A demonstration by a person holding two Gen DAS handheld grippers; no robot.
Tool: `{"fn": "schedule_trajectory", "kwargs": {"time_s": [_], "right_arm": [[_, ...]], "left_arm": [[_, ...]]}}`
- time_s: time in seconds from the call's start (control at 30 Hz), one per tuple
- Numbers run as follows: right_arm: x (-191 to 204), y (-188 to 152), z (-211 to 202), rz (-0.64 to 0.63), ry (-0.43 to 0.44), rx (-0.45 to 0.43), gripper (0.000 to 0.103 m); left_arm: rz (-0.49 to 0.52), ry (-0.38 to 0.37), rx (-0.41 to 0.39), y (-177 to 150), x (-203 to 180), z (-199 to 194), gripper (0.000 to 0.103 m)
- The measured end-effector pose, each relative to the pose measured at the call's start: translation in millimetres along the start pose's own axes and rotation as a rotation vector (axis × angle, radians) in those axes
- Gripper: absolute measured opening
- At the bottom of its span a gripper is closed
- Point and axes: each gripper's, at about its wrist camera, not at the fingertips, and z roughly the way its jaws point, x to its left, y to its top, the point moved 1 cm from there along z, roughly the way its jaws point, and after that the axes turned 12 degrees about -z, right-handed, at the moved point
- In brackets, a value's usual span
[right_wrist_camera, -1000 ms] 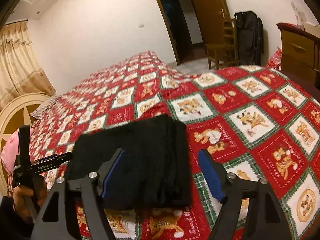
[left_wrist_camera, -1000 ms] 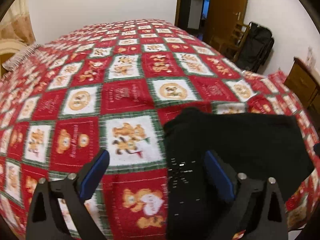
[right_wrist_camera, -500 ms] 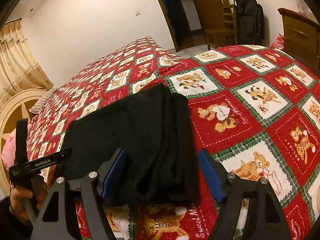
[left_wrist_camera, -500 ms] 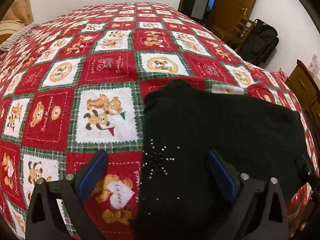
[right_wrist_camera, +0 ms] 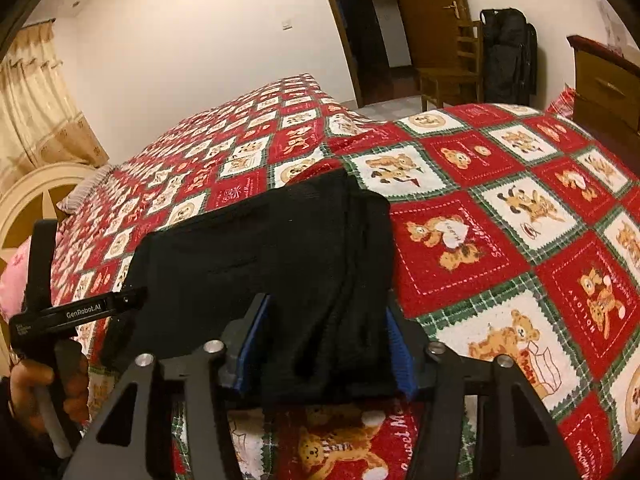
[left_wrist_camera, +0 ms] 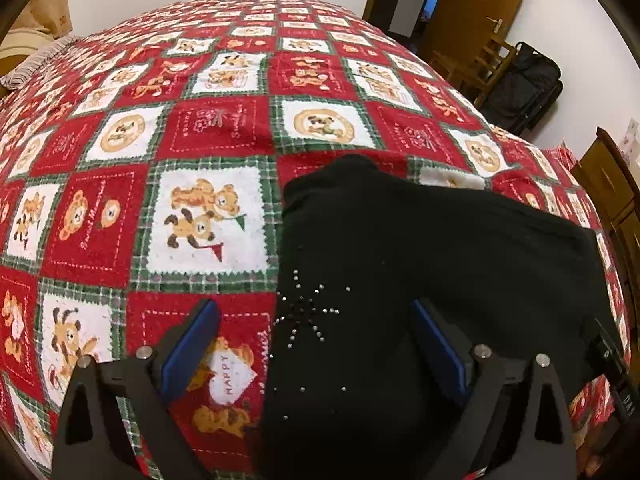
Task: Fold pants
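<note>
The left hand-held gripper (left_wrist_camera: 316, 344) is held with its jaws spread wide and angled downward, while the right hand-held gripper's (right_wrist_camera: 326, 350) jaws are being closed around the near end of the pants (right_wrist_camera: 280, 248).

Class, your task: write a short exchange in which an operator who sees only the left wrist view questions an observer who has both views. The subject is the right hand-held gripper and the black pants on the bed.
Operator: My left wrist view barely shows the right hand-held gripper. What are its jaws doing?
Observer: They are closing, with one end of the pants filling the gap between the blue pads.
Operator: Here the pants look like one flat black sheet. Is that end any different?
Observer: Yes, the right wrist view shows several folded layers stacked along that edge.
</note>
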Motion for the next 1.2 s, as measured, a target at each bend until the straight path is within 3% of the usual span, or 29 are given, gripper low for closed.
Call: {"fn": "schedule_trajectory", "kwargs": {"time_s": [0.13,0.4,0.53,0.7,0.8,0.83,0.87,0.93,1.03,1.2], "right_arm": [[-7,-1,-2,0.05,0.051,-0.01,0.06],[-2,-1,-1,0.031,0.038,-0.008,0.064],[-11,-5,-6,0.086,-0.016,-0.023,0.07],[-18,-8,-4,0.123,0.017,-0.022,0.073],[-14,-4,-5,0.082,0.007,-0.007,0.06],[-10,-2,-6,0.065,0.045,-0.007,0.037],[-5,-1,-6,0.059,0.066,0.0,0.036],[6,1,-6,0.001,0.019,0.006,0.033],[13,1,-8,-0.025,-0.021,0.001,0.031],[29,5,-16,-0.1,-0.077,-0.025,0.03]], "left_arm": [[-0.012,-0.014,-0.004,-2,1,-1,0.098],[-0.03,-0.046,-0.007,-5,2,-1,0.103],[-0.027,-0.056,-0.002,-5,3,0,0.103],[-0.018,-0.074,-0.01,-6,4,-2,0.1],[-0.007,-0.112,-0.011,-8,1,-7,0.079],[-0.001,-0.135,-0.004,-8,-1,-8,0.069],[-0.001,-0.138,-0.003,-8,-3,-9,0.066],[-0.008,-0.133,-0.007,-8,-2,-9,0.056],[-0.058,-0.188,0.019,-6,3,-9,0.028],[-0.087,-0.238,0.032,-3,7,-12,0.02]]}}
